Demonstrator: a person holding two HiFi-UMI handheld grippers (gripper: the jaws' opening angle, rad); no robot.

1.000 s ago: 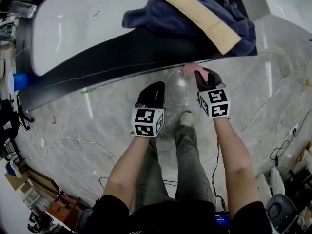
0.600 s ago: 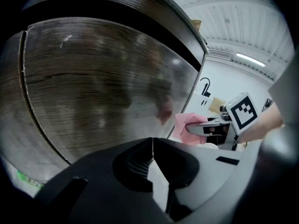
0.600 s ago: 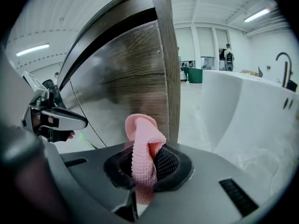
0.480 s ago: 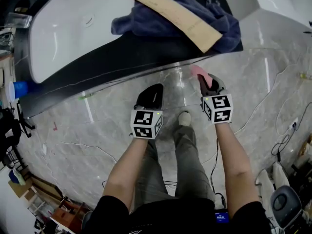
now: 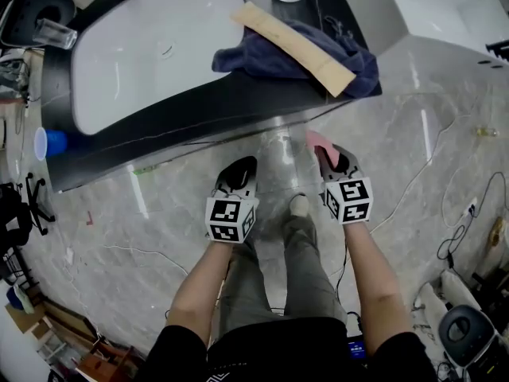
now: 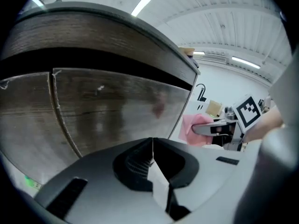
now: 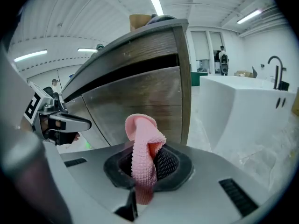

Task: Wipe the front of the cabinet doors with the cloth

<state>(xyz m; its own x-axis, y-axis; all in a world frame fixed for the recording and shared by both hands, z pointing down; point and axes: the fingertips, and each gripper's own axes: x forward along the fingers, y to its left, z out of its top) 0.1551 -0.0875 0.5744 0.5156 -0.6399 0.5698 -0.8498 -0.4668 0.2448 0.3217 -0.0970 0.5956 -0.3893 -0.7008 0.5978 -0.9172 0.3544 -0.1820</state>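
Because the pink cloth (image 7: pixel 142 155) was pinched upright in the clenched jaws of the right gripper (image 5: pixel 330 159), its free end stood ready for the cabinet door (image 7: pixel 140 99) just ahead, apparently short of touching. The left gripper (image 6: pixel 152 169) hung alongside, jaws together on nothing.

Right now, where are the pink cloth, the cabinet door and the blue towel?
pink cloth (image 7: pixel 142 157), right gripper view, its knobbly middle fold.
cabinet door (image 7: pixel 140 101), right gripper view, middle of its wooden front.
blue towel (image 5: pixel 264 54), head view, its bunched left half.
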